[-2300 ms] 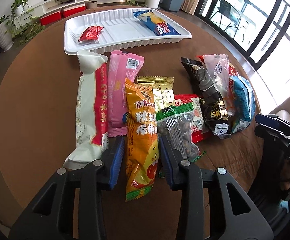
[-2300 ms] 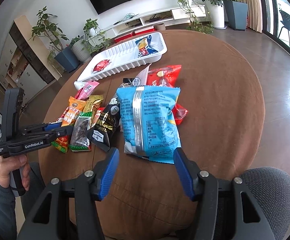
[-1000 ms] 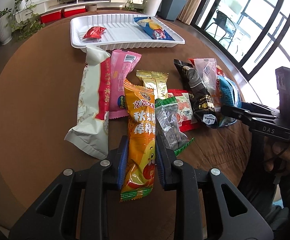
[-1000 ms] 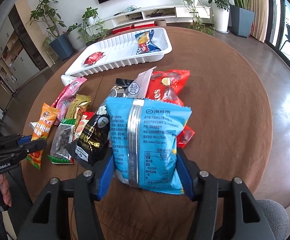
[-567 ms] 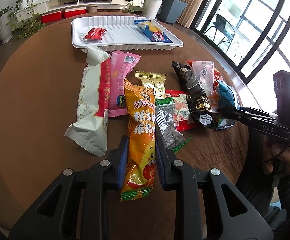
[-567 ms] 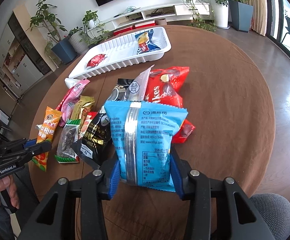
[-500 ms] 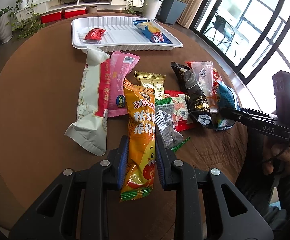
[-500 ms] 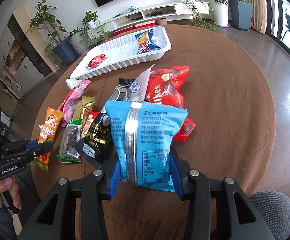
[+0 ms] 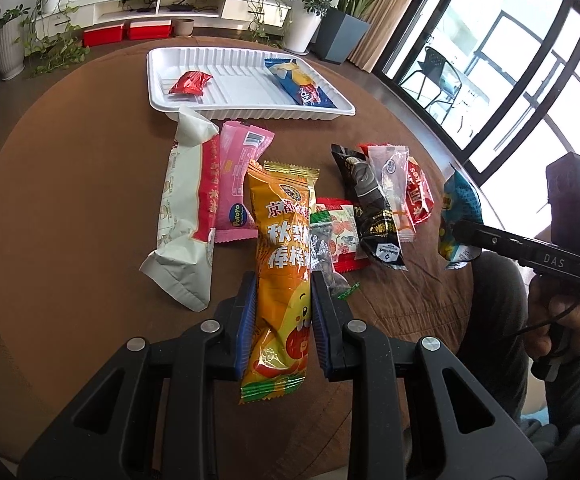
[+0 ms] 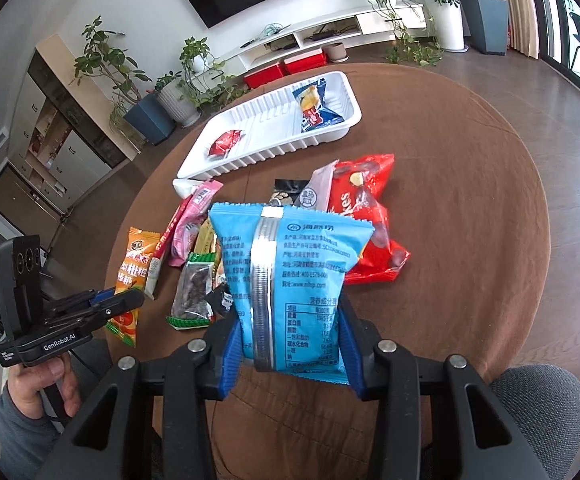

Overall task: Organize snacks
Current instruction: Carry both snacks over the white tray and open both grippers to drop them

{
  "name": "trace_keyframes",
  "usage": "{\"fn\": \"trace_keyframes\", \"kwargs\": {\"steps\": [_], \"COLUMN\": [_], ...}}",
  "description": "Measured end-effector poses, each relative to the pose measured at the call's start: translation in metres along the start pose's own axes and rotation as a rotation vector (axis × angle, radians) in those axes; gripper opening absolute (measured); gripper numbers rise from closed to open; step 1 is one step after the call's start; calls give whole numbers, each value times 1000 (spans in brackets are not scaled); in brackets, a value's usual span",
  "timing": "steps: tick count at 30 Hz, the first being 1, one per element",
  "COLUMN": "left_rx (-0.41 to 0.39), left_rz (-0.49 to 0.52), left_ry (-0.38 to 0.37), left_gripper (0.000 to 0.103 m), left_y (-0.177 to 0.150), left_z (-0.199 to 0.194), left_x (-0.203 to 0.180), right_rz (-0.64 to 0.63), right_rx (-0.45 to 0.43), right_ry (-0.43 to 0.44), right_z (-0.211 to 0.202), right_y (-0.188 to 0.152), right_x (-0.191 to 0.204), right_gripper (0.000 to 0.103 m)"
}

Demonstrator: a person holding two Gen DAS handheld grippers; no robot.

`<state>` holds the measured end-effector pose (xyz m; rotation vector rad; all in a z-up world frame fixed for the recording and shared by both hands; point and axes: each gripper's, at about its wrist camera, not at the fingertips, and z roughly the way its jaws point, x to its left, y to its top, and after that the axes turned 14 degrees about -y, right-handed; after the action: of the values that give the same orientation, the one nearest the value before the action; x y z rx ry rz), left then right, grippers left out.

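The long orange packet (image 9: 286, 248) is clamped near its bottom end, pointing toward twelve o'clock; the blue bag (image 10: 290, 276) is held upright, seam facing out; the white tray (image 9: 250, 108) at twelve o'clock holds a red wrapper (image 9: 190, 82) and a blue packet (image 9: 300, 84).

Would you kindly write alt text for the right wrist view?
The right gripper holds a blue snack bag, jaws clamped on its sides, above a brown round table. Behind lie loose snack packets and a white tray holding two snacks; the left gripper grips an orange packet.
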<state>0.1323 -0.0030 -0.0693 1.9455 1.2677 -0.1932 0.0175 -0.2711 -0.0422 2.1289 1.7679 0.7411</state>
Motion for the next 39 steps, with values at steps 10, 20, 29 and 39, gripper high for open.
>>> {"fn": "trace_keyframes", "kwargs": {"steps": [10, 20, 29, 39], "left_rx": [-64, -144, -166, -86], "left_rz": [-25, -30, 25, 24], "left_ry": [-12, 40, 73, 98], "left_gripper": [24, 24, 24, 24], "left_y": [19, 69, 154, 234], "left_z": [-26, -59, -60, 0], "left_x": [8, 35, 45, 74], "right_rz": [108, 200, 121, -75], "right_rx": [-9, -99, -155, -77], "right_ry": [-9, -97, -65, 47], "right_z": [-1, -13, -8, 55], "right_y": [20, 74, 155, 251], "right_x": [-44, -100, -74, 34], "right_gripper": [45, 45, 45, 45]}}
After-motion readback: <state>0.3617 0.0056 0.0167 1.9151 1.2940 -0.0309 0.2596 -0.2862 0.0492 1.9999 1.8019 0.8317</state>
